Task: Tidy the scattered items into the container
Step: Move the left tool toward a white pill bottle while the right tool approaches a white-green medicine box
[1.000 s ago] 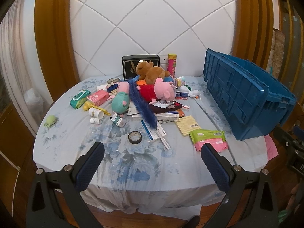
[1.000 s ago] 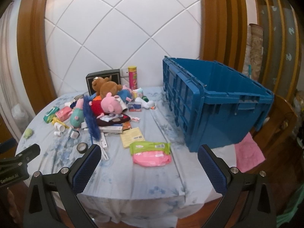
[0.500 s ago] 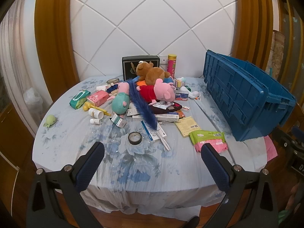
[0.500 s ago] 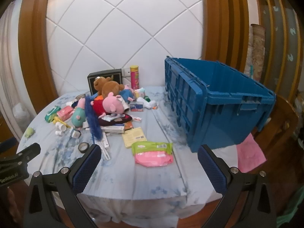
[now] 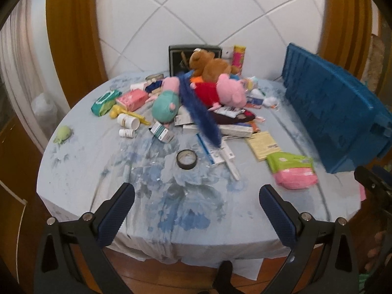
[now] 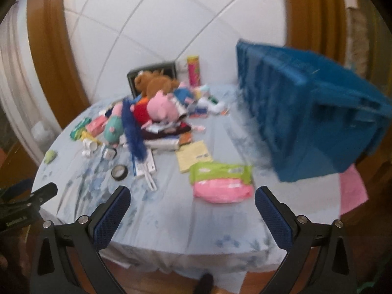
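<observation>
A round table with a blue floral cloth (image 5: 186, 210) carries a scattered heap: a pink pig plush (image 5: 231, 91), a brown bear plush (image 5: 210, 65), a blue feather duster (image 5: 201, 115), a black tape roll (image 5: 187, 159) and a pink-and-green pack (image 5: 292, 171). A big blue crate (image 5: 330, 112) stands at the table's right side. My left gripper (image 5: 196, 196) hangs open over the near table edge, short of the tape roll. My right gripper (image 6: 192, 197) is open too, just short of the pink-and-green pack (image 6: 221, 180), with the blue crate (image 6: 308, 122) to its right.
A black box (image 5: 194, 55) and a pink tube (image 5: 238, 56) stand at the back by the white tiled wall. Small bottles (image 5: 127, 122), a green wipes pack (image 5: 106, 101) and a green toy (image 5: 63, 133) lie on the left. A pink cloth (image 6: 351, 193) hangs off the right edge.
Both grippers have moved forward and tipped down toward the table, so the items look nearer. Nothing on the table has moved. Both stay open.
</observation>
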A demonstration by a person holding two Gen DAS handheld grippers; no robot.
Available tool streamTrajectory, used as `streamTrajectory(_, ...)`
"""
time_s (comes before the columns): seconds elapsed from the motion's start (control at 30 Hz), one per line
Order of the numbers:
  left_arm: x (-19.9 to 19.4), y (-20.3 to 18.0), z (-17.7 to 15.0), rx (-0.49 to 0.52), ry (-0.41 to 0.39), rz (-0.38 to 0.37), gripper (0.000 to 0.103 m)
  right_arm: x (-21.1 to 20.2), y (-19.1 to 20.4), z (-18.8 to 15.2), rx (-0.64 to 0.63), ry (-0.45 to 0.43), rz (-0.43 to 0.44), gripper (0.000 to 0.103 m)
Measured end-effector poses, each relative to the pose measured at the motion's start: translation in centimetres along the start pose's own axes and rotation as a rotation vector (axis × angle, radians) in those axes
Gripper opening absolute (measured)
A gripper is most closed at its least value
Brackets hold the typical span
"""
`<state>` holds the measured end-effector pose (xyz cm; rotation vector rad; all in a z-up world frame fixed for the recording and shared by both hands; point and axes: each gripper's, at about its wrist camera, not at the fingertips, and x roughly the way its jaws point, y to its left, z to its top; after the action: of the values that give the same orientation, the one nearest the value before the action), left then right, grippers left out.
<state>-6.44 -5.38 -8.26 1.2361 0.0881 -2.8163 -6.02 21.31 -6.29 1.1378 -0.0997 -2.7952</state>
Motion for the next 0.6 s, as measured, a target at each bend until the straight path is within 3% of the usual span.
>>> streamTrajectory(0.2, 6.7, 1.3, 2.5, -0.041, 0.074, 0.075, 0.103, 9.0, 0.5, 2.4, -0.047, 0.099, 0.09, 0.103)
streamTrajectory(0.4, 11.5, 2.9, 5.5, -0.088, 0.1, 0.161, 0.101, 16.8, 0.1, 6.1, -0.083, 0.153, 0.147, 0.103)
streamTrajectory(0.47, 12.7, 4.1, 5.9, -0.107, 0.119, 0.217, 0.101, 18.9, 0.4, 6.7, -0.098, 0.17, 0.165, 0.103)
streamTrajectory(0.53, 13.5, 5.2, 5.9, -0.136, 0.141, 0.243, 0.097, 20.9, 1.3, 7.1, -0.116, 0.2, 0.2, 0.103)
streamTrajectory(0.6, 14.5, 6.6, 5.9, -0.165, 0.165, 0.266, 0.086, 22.4, 2.5, 7.4, -0.135, 0.227, 0.231, 0.103)
